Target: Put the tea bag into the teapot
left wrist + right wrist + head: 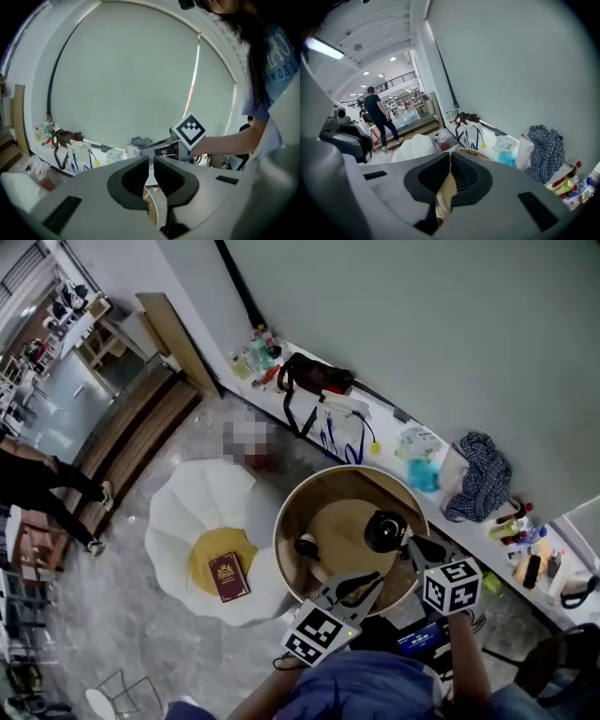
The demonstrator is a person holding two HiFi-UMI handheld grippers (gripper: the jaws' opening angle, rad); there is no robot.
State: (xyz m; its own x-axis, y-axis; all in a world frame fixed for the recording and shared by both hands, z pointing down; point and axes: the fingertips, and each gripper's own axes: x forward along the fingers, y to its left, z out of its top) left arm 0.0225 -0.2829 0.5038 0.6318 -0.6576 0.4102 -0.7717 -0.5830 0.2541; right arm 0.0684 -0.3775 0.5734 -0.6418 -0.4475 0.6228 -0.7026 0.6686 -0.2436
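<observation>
The black teapot (384, 531) stands on the round wooden table (283, 521), toward its far right side. My right gripper (413, 543) is just right of the teapot, its tips pointing at it. In the right gripper view, the right gripper (450, 158) is shut on a cream tea bag (444, 194) that hangs down between its jaws. My left gripper (373, 579) hovers over the table's near edge, below the teapot. Its jaws (151, 171) stand almost together with nothing between them. The teapot shows in neither gripper view.
A small black item (307, 547) sits on the table's left part. A white petal-shaped seat (202, 512) with a red booklet (228, 576) lies to the left. A white ledge (394, 432) along the wall holds bags, bottles and a checked cloth (480, 474).
</observation>
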